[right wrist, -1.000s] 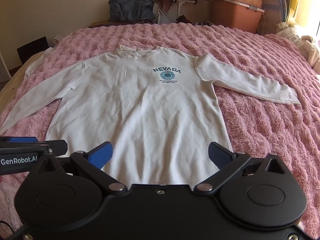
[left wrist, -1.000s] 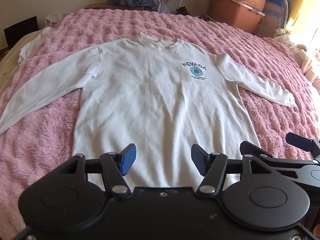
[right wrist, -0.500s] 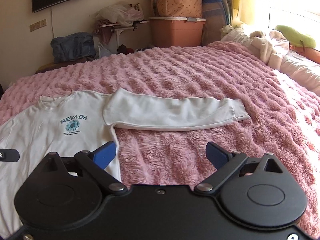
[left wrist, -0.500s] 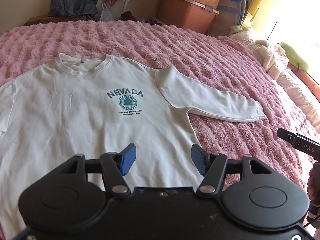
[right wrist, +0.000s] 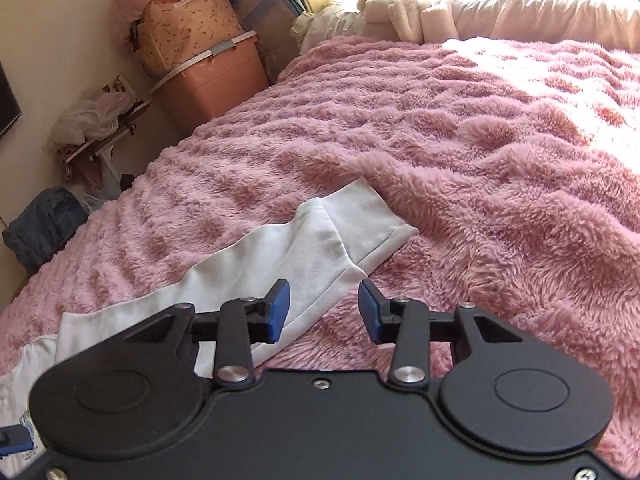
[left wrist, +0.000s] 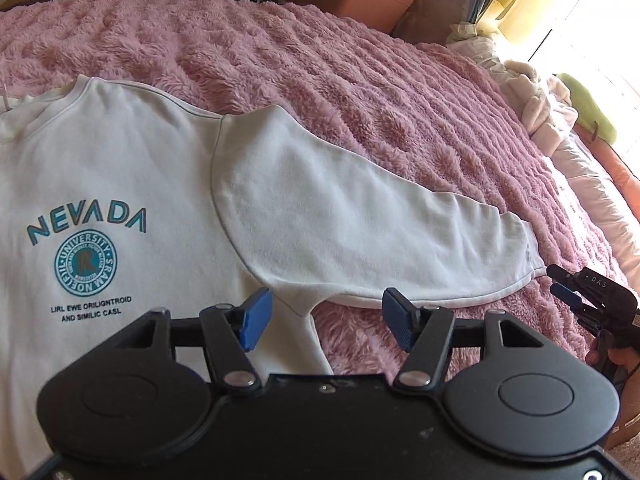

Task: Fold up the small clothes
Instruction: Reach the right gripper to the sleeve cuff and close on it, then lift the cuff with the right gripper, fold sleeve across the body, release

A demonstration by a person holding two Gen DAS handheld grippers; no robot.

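Right wrist: sleeve (right wrist: pixel 320 240) stretches flat, cuff (right wrist: pixel 376 224) pointing toward upper right.

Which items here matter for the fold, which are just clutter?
In play:
- white NEVADA sweatshirt, flat on the pink fleece blanket
- its sleeve, cuff end between the right gripper's closing jaws
- left gripper, open near the armpit

Lying about:
- pink storage bin
- white bedding heap
- denim pile

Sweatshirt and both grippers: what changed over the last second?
Both moved from the hem to the sweatshirt's sleeve: left gripper near the armpit, jaws open; right gripper at the cuff, jaws closing, nothing gripped yet. The sweatshirt lies flat as before.
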